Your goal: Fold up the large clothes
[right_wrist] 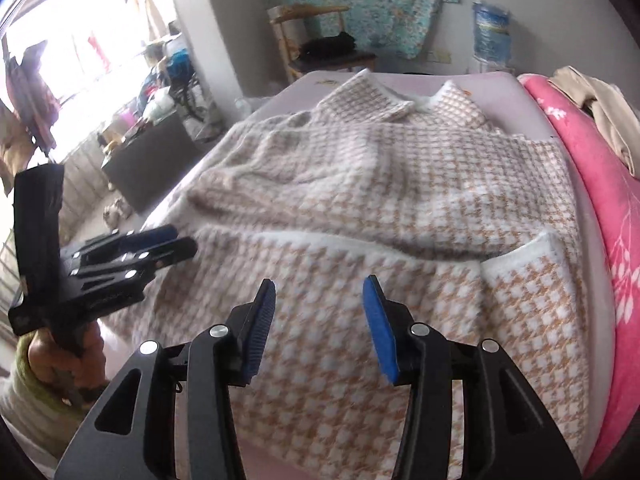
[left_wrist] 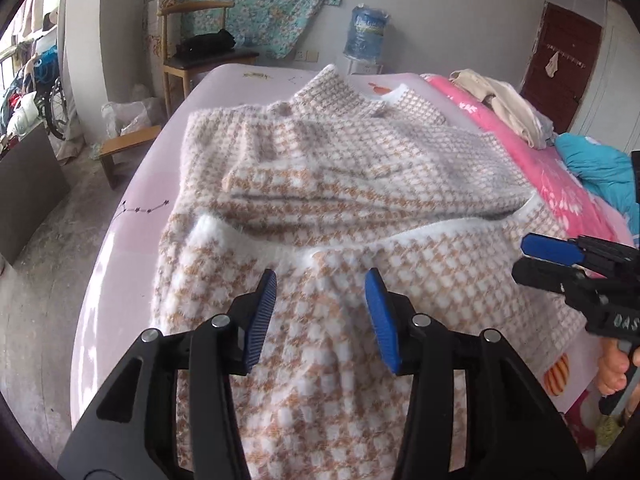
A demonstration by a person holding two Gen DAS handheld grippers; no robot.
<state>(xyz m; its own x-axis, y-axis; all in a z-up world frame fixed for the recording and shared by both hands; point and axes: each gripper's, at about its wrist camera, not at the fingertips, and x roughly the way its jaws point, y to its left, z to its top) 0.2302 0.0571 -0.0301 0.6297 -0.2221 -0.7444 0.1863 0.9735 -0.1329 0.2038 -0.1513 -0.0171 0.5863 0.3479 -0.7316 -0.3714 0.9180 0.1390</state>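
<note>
Far left, off the bed (left_wrist: 132, 184): wooden chair (left_wrist: 188, 40) by the wall w/ dark stuff on its seat. Not in your way.

Your left gripper (left_wrist: 320, 300) hangs over the near-left part of the sweater (left_wrist: 344, 168), pointing down at it. Jaws partly open, nothing between the pads; the fabric lies below them, not pinched.

The sweater, fuzzy tan-and-white houndstooth knit, lies spread across the pink sheet, centre of the bed. A far layer is already doubled toward you, w/ a white-trimmed edge (left_wrist: 400, 236) running left to right just beyond both grippers. A white-trimmed cuff (right_wrist: 544, 248) sits near right.

Expect it soft, limp and bulky: it'll sag and drag, not hold shape. The plush nap should grip the ribbed pads fine, prob. no slip. Take the trim edge or the corners, one gripper each side, and pinch all layers or the lower one gets left behind. Layer count there is hard to read through the fuzz.

Your right gripper (right_wrist: 320, 300) sits over the near-right part, also partly open and empty.

Far right: pink floral blanket (right_wrist: 600, 200) w/ beige clothes (right_wrist: 596, 96) piled on it. Keep the fold clear of that.
</note>
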